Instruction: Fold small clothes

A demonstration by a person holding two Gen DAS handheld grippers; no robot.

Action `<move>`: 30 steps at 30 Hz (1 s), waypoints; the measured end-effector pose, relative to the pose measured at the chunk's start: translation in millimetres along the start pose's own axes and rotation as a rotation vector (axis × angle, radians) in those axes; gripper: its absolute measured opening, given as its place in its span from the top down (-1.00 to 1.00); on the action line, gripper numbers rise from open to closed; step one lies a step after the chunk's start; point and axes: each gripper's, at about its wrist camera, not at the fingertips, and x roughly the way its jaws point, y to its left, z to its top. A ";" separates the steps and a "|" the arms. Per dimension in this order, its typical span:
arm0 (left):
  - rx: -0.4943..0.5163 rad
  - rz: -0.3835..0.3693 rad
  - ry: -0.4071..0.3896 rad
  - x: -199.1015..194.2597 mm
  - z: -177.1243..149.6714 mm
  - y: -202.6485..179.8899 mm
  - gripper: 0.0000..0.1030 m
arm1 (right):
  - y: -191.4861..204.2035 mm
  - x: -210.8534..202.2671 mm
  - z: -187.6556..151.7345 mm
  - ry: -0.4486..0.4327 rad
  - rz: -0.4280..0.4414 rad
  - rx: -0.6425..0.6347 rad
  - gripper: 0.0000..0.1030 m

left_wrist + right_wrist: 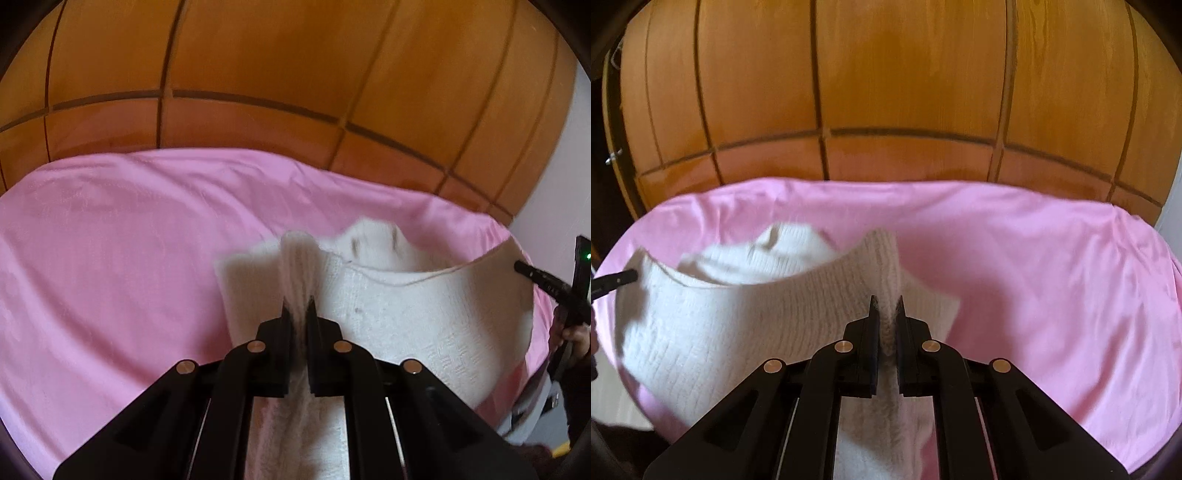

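A small white knitted garment (388,317) lies on a pink sheet (110,258), its near edge lifted off the sheet. My left gripper (299,306) is shut on a pinched fold at the garment's left end. In the right wrist view the same white garment (720,325) hangs from my right gripper (886,304), which is shut on a ribbed fold at its right end. The fabric sags in a curve between the two grips. The right gripper (521,266) shows at the left wrist view's right edge, and the left gripper (631,275) shows at the right wrist view's left edge.
The pink sheet (1052,277) covers a bed or table that spreads wide to both sides. Behind it stands an orange wooden panelled wall (295,74), also in the right wrist view as the wooden wall (905,92). A hand (576,336) holds the right gripper's handle.
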 end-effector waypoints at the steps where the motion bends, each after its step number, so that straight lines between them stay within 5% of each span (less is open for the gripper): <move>1: -0.009 0.008 0.003 8.2 11.2 3.3 0.89 | -1.8 10.5 8.0 0.006 -0.004 0.008 0.89; 6: -0.059 0.050 0.075 70.2 51.7 18.1 0.90 | -14.5 88.2 39.3 0.084 -0.046 0.056 0.89; 12: -0.089 0.141 0.202 142.9 50.7 26.6 0.87 | -12.8 170.5 13.2 0.258 -0.127 0.057 0.89; 15: -0.100 0.199 0.200 145.4 47.6 27.5 0.54 | -14.0 167.7 9.4 0.236 -0.117 0.063 0.88; 18: -0.149 0.181 0.149 125.8 48.9 32.9 0.24 | -12.8 150.8 17.1 0.186 -0.135 0.055 0.39; 20: -0.168 0.177 0.113 109.0 50.3 37.9 0.23 | -5.1 130.4 25.6 0.115 -0.130 0.050 -0.04; 23: -0.196 0.141 0.076 79.6 38.8 44.9 0.19 | 22.8 107.6 37.6 0.057 -0.003 0.020 -0.05; 28: -0.221 0.088 0.057 33.9 1.5 57.0 0.14 | 103.9 119.0 35.5 0.142 0.272 -0.067 -0.01; 30: -0.226 0.072 0.059 18.2 -15.7 59.2 0.08 | 137.8 131.1 27.7 0.182 0.294 -0.127 0.06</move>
